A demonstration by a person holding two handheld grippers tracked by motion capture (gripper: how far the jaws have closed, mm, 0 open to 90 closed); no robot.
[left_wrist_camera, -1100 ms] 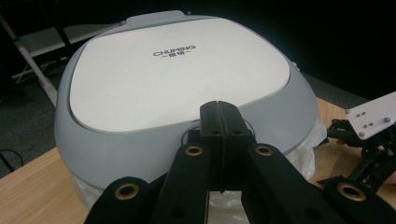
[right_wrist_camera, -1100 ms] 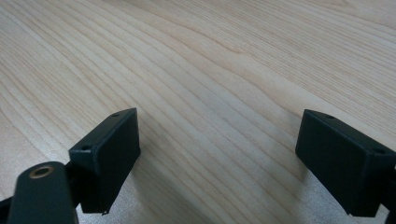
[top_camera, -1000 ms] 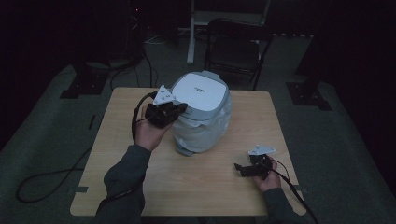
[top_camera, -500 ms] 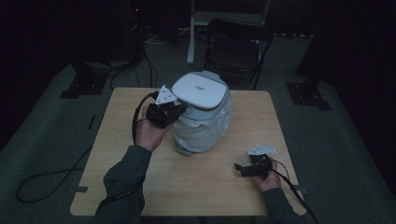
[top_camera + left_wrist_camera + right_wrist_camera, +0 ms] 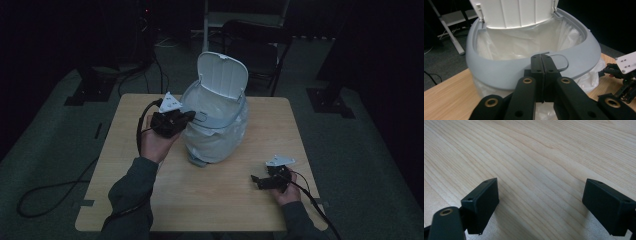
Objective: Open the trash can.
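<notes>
Grey plastic bin (image 5: 215,131), white-lined with its white lid (image 5: 223,75) raised, is pressed at its near-left rim button (image 5: 558,61) by the closed left gripper (image 5: 541,59), while the right gripper (image 5: 540,205) is rested wide apart on the pale wooden table (image 5: 240,200).

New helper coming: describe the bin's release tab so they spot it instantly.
Start at the wooden table, where a grey bin lined with a white bag stands, white lid up. The tab sits on its front rim, at the left tool: a small rounded grey flap.
</notes>
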